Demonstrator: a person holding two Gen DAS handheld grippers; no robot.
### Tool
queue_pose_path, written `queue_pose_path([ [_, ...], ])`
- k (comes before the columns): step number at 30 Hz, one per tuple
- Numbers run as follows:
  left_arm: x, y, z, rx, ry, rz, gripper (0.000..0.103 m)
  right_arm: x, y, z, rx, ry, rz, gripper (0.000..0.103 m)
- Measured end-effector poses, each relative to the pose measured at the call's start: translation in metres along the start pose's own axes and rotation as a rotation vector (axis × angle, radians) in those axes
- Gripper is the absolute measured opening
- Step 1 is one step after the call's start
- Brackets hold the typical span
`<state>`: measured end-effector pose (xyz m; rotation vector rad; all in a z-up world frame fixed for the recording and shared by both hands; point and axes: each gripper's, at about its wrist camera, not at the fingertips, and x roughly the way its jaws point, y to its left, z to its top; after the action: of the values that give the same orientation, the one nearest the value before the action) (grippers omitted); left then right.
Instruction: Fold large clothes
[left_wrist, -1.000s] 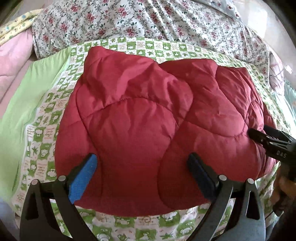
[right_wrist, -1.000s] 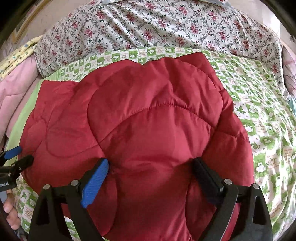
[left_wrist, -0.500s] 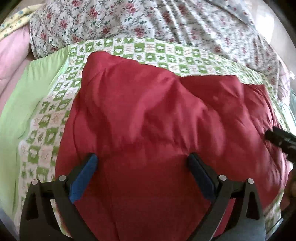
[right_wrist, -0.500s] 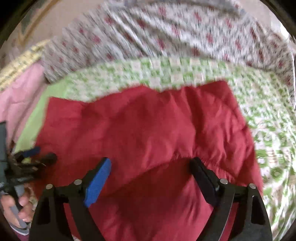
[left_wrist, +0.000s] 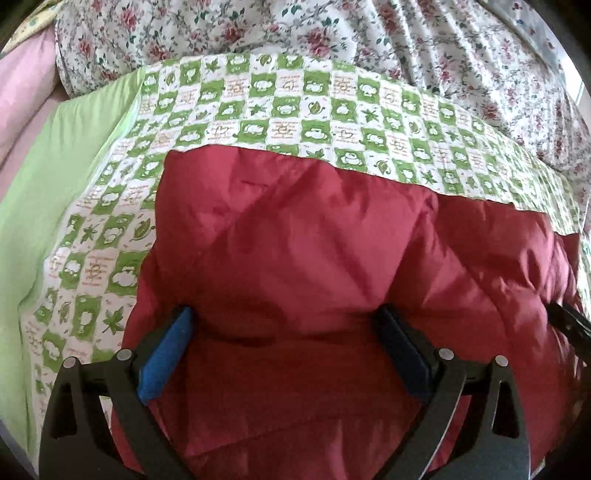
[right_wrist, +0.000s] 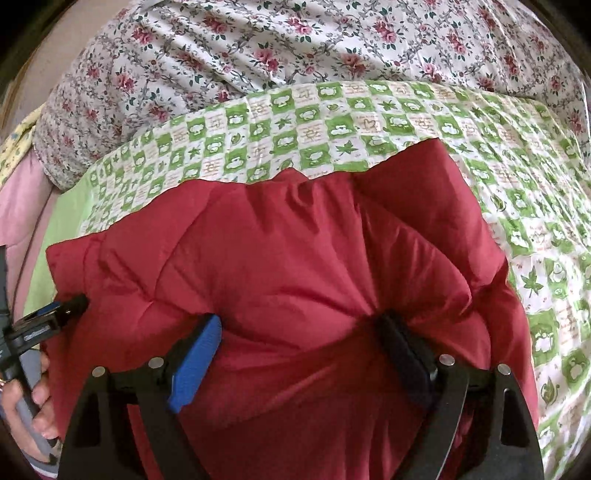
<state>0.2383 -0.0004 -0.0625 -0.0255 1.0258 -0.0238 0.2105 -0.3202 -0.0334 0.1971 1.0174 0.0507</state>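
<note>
Step in hand, as I judge it: a fold of the coat (left_wrist: 314, 240), both near corners taken up. Left tool (left_wrist: 284, 314) is clenched on a thick ridge of the red padding, its pads sunk into the cloth. Right tool (right_wrist: 299, 321) has just been closing a little, and a fat wad of the same coat sits between its pads, creases running out from them: a wide grip. The coat lies flat on the bed, near edge gathered at the tools, far edge straight across the checked green sheet (left_wrist: 295, 99). Next move, by my reading: carry both corners forward together and lay them level on the far edge. Bare sheet shows beyond the coat and on both sides; further back a flowered quilt (left_wrist: 369, 33) heaps up and bounds the room.
</note>
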Motion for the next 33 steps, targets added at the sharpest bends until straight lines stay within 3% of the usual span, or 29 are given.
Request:
queue_pose_path([
  [7,-0.069,-0.019,-0.054,0.089,-0.066,-0.099,0.099,-0.003,-0.001,0.001,0.007,-0.028,0.007,0.088],
  [13,-0.105,-0.034,-0.101,0.159,-0.074,-0.12,0.099,-0.077,0.01,-0.033,-0.025,-0.132,0.046,0.087],
  [17,-0.102,-0.028,-0.114,0.133,-0.034,-0.124,0.099,-0.106,0.018,-0.08,-0.1,-0.12,0.033,0.087],
  [21,-0.088,-0.024,-0.115,0.1,-0.013,-0.124,0.099,-0.091,0.016,-0.114,-0.137,-0.064,-0.023,0.087],
  [26,-0.074,-0.034,-0.113,0.116,-0.019,-0.076,0.103,-0.078,0.009,-0.119,-0.124,-0.078,-0.049,0.091],
  [33,-0.071,-0.031,-0.113,0.116,-0.023,-0.069,0.103,-0.086,0.008,-0.121,-0.102,-0.089,-0.048,0.091],
])
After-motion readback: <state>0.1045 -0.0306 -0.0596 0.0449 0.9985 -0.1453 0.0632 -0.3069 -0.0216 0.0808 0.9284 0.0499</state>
